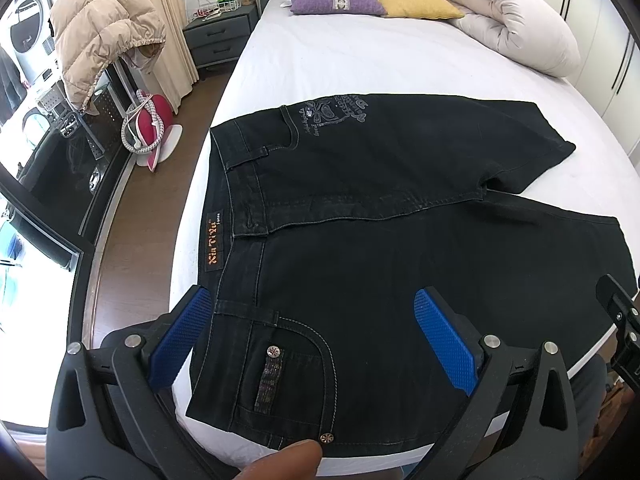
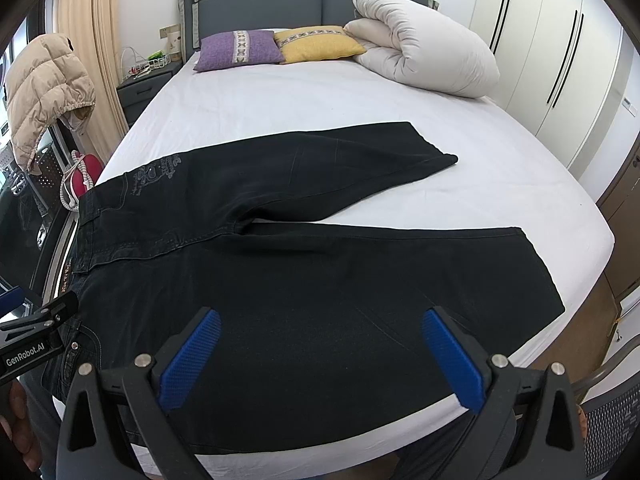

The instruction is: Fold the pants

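Note:
Black jeans (image 1: pixel 380 216) lie flat on the white bed, waistband at the left, both legs spread apart toward the right; they also show in the right wrist view (image 2: pixel 304 280). My left gripper (image 1: pixel 312 320) is open and empty, hovering over the near hip pocket by the waistband. My right gripper (image 2: pixel 320 344) is open and empty above the near leg's thigh. The right gripper's edge shows in the left wrist view (image 1: pixel 622 320), and the left gripper in the right wrist view (image 2: pixel 36 340).
The bed (image 2: pixel 320 92) holds a purple pillow (image 2: pixel 238 50), a yellow pillow (image 2: pixel 316 42) and a rolled duvet (image 2: pixel 424 52) at the head. A nightstand (image 1: pixel 220 36), a beige jacket (image 1: pixel 104 28) and wood floor lie left. Wardrobes (image 2: pixel 560 40) stand right.

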